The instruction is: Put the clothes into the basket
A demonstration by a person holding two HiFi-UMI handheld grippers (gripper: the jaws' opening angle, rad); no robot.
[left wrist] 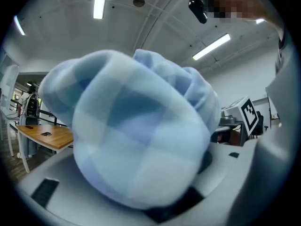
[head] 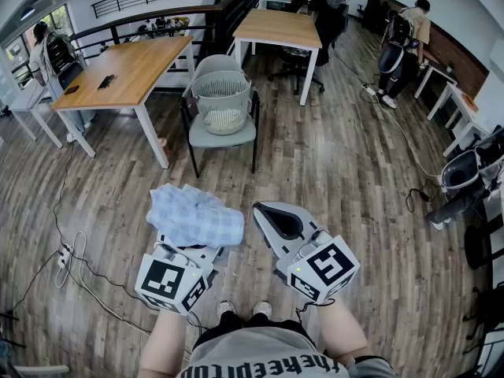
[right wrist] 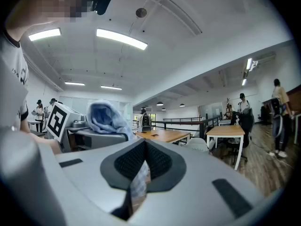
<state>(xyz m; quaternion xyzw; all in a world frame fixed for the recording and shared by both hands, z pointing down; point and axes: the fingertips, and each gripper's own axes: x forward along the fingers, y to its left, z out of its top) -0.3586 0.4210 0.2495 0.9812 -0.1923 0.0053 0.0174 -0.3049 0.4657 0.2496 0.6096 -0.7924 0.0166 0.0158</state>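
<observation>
A person is standing on a wood-plank floor (head: 331, 172) and holding a gripper in each hand, both pointing level ahead. The left gripper (head: 187, 252) is clamping a bunched blue checked garment (head: 197, 215), its jaws standing fairly wide around the soft bundle, which is spilling over the top and filling most of the left gripper view. The right gripper (head: 272, 217) is carrying nothing; its jaws are meeting tip to tip, with only a thin slit showing between the dark pads. Well ahead of both grippers, a pale slatted laundry basket (head: 213, 93) is sitting upright on the seat of a grey chair (head: 224, 138). Something pale and crumpled (head: 224, 120) is lying in the bottom of the basket; what it is cannot be made out. A wooden table (head: 130, 69) is standing just to the left of the chair.
</observation>
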